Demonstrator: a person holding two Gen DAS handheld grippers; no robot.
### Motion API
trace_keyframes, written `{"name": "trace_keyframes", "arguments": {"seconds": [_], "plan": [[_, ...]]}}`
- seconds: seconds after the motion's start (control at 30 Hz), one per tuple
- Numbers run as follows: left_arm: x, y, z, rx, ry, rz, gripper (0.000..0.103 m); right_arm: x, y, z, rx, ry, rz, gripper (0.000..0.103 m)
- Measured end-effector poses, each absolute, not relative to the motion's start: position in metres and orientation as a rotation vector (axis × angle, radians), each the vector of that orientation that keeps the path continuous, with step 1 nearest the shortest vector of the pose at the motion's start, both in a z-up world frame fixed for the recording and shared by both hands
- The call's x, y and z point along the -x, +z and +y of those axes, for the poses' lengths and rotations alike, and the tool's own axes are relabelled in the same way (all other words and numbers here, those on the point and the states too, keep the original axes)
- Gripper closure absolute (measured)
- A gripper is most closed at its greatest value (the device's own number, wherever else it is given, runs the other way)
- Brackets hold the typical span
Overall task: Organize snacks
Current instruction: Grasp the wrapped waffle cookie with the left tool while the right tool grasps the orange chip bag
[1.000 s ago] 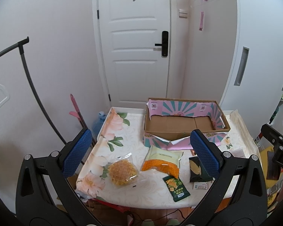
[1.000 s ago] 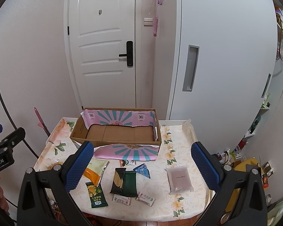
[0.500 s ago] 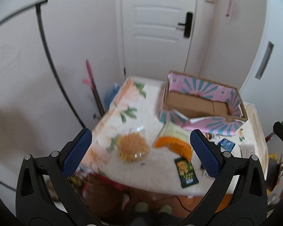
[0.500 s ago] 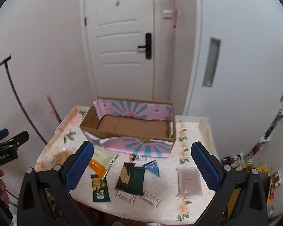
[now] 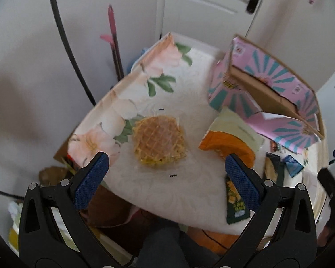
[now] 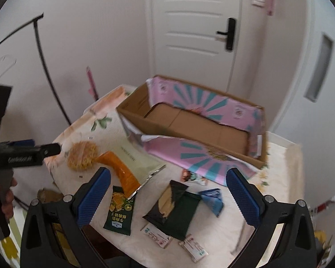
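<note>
Left tool (image 5: 167, 167) hangs with fingers wide apart above a clear bag of yellow lattice crisps (image 5: 159, 141) near the surface's (image 5: 189, 192) left edge. Right tool (image 6: 167, 188), likewise spread and empty, hovers over a dark green packet (image 6: 175, 210) by the front edge; a cardboard box (image 6: 196, 122) sits at the back.

Snack packets (image 6: 118, 211) scattered on table (image 5: 189, 102), before box (image 6: 194, 125) at back.

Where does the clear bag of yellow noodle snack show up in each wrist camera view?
Left wrist: noodle bag sits at centre, above the open jaws.
Right wrist: noodle bag lies left of centre, beside the other gripper.
Shared landmark: the orange pouch alongside it.
</note>
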State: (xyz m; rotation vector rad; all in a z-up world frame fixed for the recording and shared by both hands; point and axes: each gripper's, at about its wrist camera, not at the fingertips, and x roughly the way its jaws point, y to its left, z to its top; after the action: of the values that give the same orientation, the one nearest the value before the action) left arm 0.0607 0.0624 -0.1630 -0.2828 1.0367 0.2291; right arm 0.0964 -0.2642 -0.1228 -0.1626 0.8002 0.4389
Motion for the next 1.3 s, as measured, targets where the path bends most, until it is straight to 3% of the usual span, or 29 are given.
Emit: {"name": "trace_keyframes", "arguments": {"seconds": [0.43,1.1,1.3], "plan": [[-0.132,-0.232,0.08,0.294,0.254,1.187,0.0,-0.14,-0.191,-0.217,0.287,0.592,0.887,0.0],[-0.176,-0.275,0.088,0.308,0.278,1.319,0.001,-0.171,-0.24,-0.141,0.552,0.859,0.931,0.0],[-0.182,-0.274,0.087,0.269,0.279,1.308,0.016,-0.174,-0.249,-0.129,0.588,0.896,0.949,0.002]]}}
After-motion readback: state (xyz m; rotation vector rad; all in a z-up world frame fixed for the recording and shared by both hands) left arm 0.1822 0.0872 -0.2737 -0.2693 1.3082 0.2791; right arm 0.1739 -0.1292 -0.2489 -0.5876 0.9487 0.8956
